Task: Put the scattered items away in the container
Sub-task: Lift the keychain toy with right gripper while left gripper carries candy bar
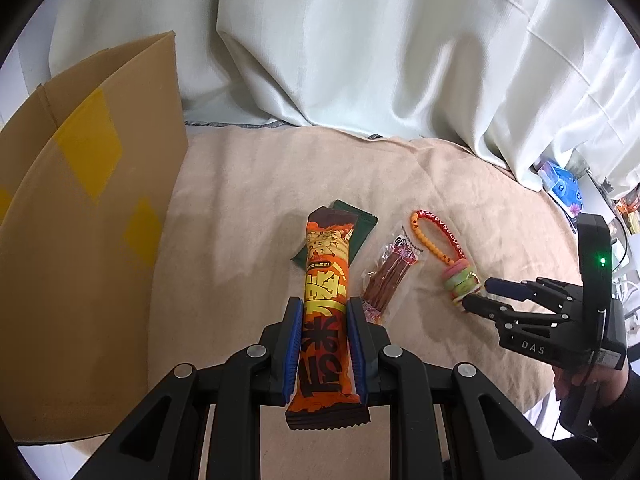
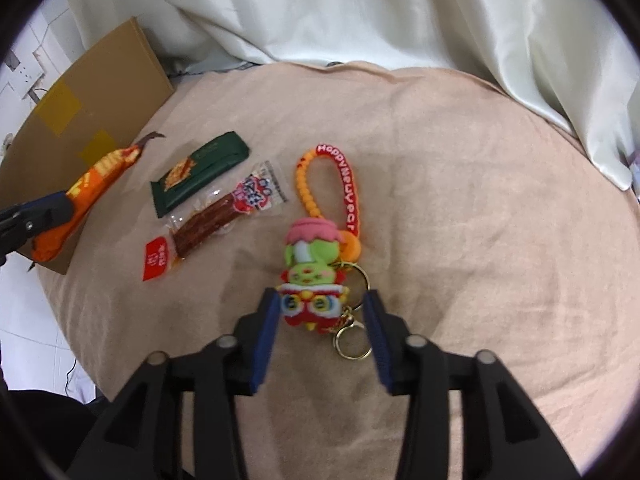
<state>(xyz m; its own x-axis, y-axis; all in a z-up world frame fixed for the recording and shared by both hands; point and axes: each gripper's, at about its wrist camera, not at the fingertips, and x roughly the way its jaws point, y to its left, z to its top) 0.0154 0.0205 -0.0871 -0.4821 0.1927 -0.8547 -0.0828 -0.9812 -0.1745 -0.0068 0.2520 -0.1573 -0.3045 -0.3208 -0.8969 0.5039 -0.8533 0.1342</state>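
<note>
Cardboard box [image 1: 92, 216] upright, contents hidden.

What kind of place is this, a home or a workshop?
Probably a home room, though I cannot be sure. A surface is covered with a peach cloth, pale curtains hang behind it, and snack packets such as the orange bar and a toy keychain lie beside a cardboard box.

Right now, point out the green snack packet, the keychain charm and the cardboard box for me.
green snack packet [image 2: 200, 173]: right wrist view, middle of the wrapper face.
keychain charm [image 2: 311, 280]: right wrist view, the figure's green face.
cardboard box [image 1: 80, 208]: left wrist view, its side wall, beside the yellow tape.
</note>
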